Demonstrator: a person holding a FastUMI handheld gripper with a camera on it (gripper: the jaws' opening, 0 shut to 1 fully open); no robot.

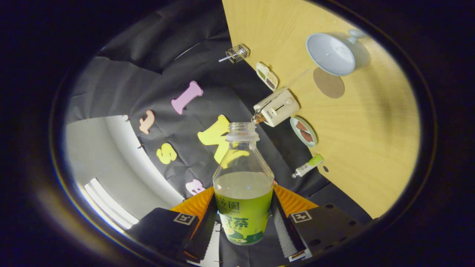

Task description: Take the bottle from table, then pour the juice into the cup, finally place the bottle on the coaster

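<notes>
Yellow wood makes up the table (371,141), which stands steeply tilted in this view, with the black booth wall to its left. The gripper (243,218) is clenched on the bottle (243,193): both black fingers (207,226) press its green-labelled sides. The bottle is uncapped, with pale juice reaching about the shoulder of the label. Far beyond its open mouth, on the table, sits the cup (330,53), pale blue and seen from above, its inside looking empty. Just beside the cup lies the round brown coaster (328,82), bare. Along the table's edge by the wall stand a small wire basket (237,53), a two-part dish (267,75), a cream toaster (277,106), a plate (303,132) holding brown pieces, and a green-capped tube (307,165).
</notes>
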